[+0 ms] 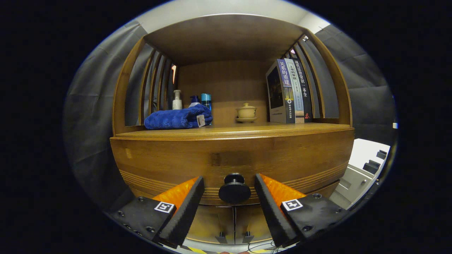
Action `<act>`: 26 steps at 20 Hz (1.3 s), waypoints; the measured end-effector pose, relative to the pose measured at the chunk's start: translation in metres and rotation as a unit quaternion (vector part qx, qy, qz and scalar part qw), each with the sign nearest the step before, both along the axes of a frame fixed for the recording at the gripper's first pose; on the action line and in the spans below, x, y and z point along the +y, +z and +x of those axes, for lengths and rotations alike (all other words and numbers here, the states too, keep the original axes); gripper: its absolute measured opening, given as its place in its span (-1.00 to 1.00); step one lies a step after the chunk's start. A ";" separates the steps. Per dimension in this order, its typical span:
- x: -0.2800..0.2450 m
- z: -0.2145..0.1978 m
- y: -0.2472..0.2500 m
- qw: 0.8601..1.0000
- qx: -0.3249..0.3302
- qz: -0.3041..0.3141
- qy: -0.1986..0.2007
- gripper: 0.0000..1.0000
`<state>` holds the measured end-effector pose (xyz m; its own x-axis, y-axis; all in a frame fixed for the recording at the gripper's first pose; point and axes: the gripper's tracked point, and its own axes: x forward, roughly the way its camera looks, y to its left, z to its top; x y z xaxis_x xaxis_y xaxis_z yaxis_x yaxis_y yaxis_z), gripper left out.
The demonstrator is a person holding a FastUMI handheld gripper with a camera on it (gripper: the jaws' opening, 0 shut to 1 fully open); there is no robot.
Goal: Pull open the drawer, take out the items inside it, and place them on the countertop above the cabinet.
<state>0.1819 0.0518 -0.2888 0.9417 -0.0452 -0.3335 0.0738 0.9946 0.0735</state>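
A wooden cabinet's drawer front (233, 160) faces me, flush with the cabinet, with a round black knob (234, 190) low on it. My gripper (229, 183) is open, one finger on each side of the knob with gaps between the pads and the knob. The wooden countertop (247, 129) runs above the drawer. What lies inside the drawer is hidden.
On the countertop sit a folded blue towel (176, 118), three bottles (192, 100) behind it, a lidded tea cup on a saucer (246, 113) and upright books (289, 91) at the right. Slatted sides and a shelf roof enclose it. A grey-white unit (363, 169) stands at the right.
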 end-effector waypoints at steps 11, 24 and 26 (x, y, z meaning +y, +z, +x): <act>-0.007 -0.001 -0.001 1.000 0.008 -0.027 0.009 -0.25; 0.010 -0.132 0.030 0.999 0.033 -0.037 -0.019 -0.26; 0.014 -0.145 0.032 0.999 0.033 -0.037 -0.019 -0.26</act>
